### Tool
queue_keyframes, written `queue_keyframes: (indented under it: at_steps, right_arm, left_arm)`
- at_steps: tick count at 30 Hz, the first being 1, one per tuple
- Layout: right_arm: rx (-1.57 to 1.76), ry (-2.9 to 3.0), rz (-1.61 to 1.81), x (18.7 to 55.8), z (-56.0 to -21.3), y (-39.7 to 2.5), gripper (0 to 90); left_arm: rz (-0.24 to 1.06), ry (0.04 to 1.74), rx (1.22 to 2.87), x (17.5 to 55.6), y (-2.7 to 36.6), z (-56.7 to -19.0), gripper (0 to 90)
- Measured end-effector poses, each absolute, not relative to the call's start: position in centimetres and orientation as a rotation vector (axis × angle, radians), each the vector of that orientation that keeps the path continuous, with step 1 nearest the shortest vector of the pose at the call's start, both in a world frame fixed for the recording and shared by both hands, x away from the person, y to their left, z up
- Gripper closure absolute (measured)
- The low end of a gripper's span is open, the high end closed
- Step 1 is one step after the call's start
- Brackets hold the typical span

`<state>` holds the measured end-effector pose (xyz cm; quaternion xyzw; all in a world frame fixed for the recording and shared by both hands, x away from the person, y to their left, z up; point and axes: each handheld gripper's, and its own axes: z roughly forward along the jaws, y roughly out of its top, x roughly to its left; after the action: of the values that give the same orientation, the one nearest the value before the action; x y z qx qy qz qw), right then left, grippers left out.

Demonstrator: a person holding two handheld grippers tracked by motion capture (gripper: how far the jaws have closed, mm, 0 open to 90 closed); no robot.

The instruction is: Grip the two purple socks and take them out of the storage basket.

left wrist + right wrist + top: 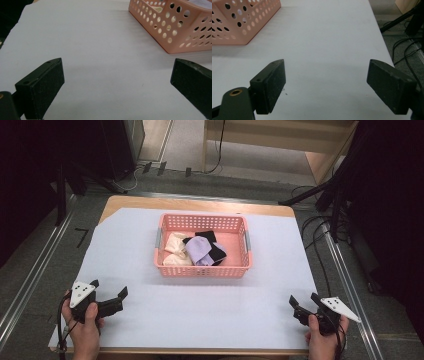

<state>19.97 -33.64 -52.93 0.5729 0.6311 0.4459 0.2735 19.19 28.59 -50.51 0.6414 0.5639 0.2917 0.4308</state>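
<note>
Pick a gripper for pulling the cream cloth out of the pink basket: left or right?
Left, probably. The cream cloth lies at the left end of the pink basket, on the left gripper side. The right gripper would have to cross the lilac cloth. Both are open and empty at the table's near edge.

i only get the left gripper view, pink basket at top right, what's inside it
Observer: In the high view the pink basket holds a cream cloth, a lavender cloth and a black cloth.
Operator: where's the other gripper
Observer: The right gripper sits near the table's front right corner, jaws wide apart with nothing between them.
Operator: which gripper is closer to the basket
Observer: Neither clearly; the left gripper and the right one flank it, both apart from it.
</note>
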Motion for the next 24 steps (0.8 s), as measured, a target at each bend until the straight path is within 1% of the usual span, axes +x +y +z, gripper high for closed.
queue_keyframes:
  at_steps: [13,18,24]
  right_arm:
    - [1.561,1.67,1.186,19.9,-52.83,-33.6,15.8]
    - [1.568,1.613,1.259,19.85,-52.75,-33.88,16.6]
    - [1.535,1.633,1.252,20.24,-52.56,-32.9,16.6]
  left_arm:
    - [0.752,1.403,1.6,19.12,28.46,-50.54,0.0]
    - [0.755,1.4,1.6,19.03,28.45,-50.5,0.0]
    - [0.753,1.416,1.607,19.21,28.34,-50.54,0.0]
